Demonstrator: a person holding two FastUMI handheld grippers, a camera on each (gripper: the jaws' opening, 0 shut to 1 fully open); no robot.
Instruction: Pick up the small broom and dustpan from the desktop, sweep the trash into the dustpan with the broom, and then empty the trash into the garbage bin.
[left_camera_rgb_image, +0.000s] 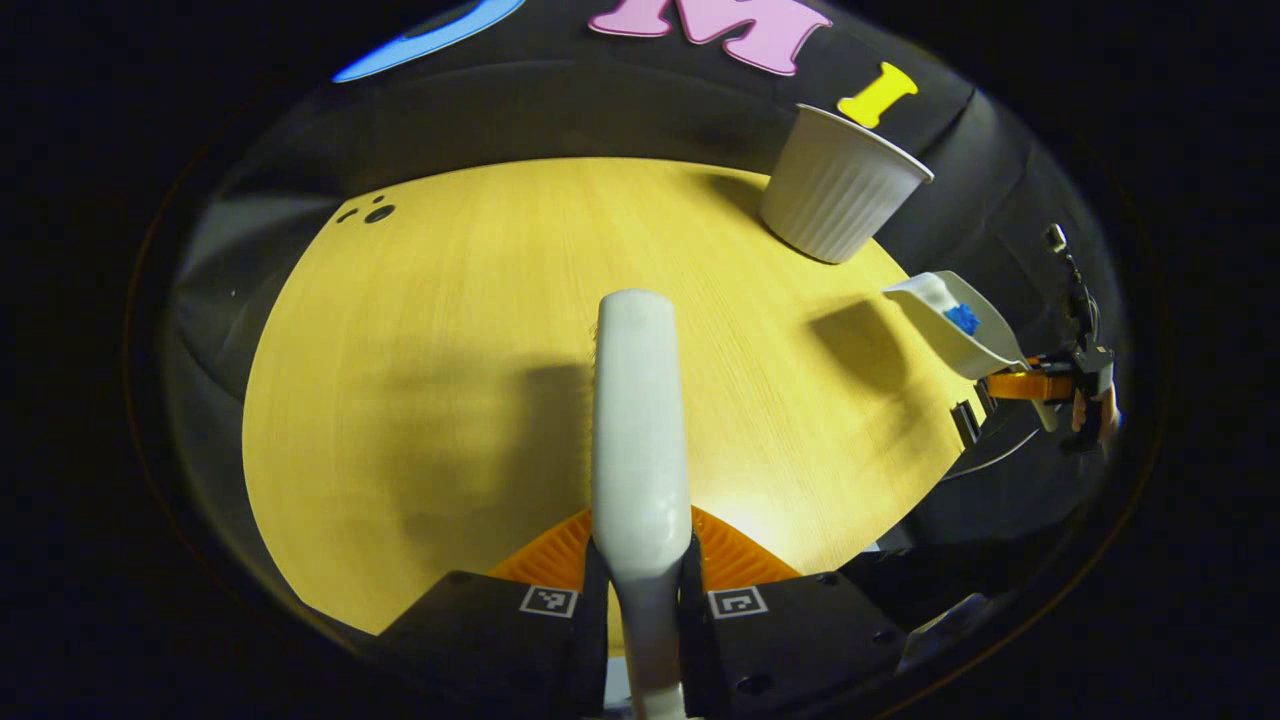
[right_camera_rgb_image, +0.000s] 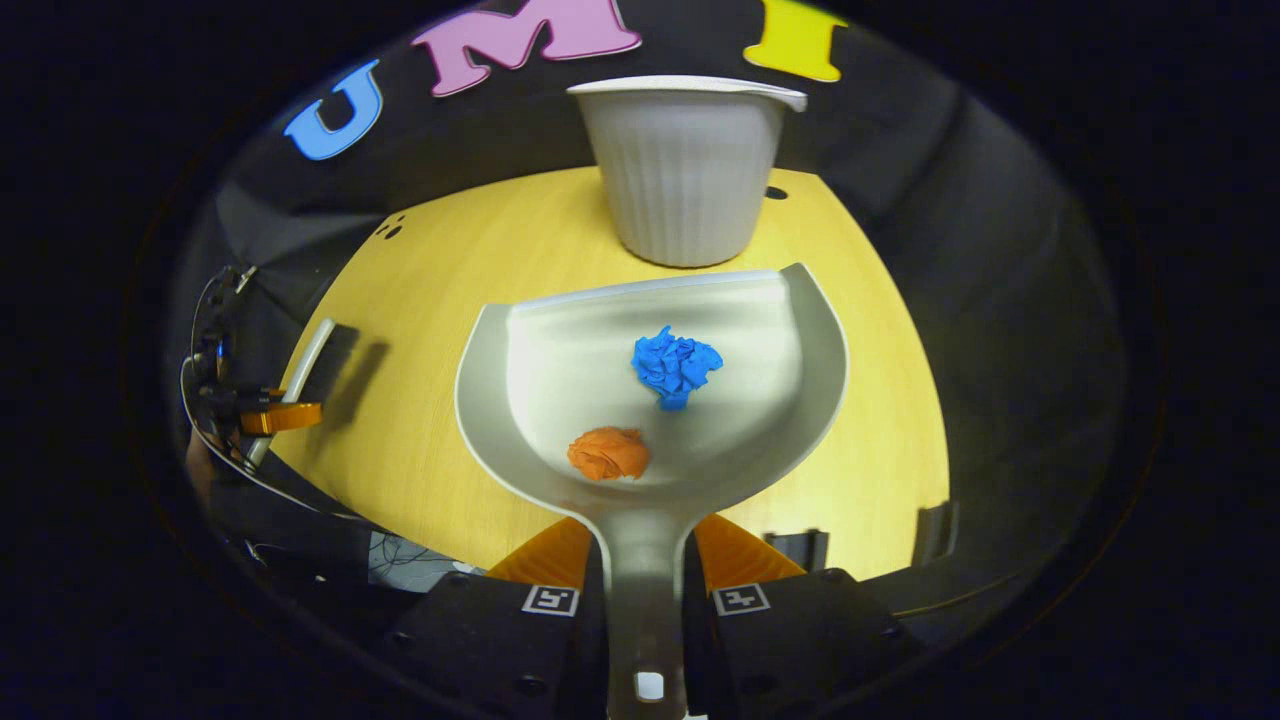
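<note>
Desktop: one dustpan; two trash wads.

Only the white bin stands on the far desktop, just beyond the dustpan.

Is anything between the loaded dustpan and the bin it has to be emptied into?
Nothing visible. The dustpan, carrying the blue wad and orange wad, faces the white bin across bare tabletop; the broom is off to the side.

A recording booth: black cloth wall rises behind a round wooden tabletop ahead of the jaws.
</note>
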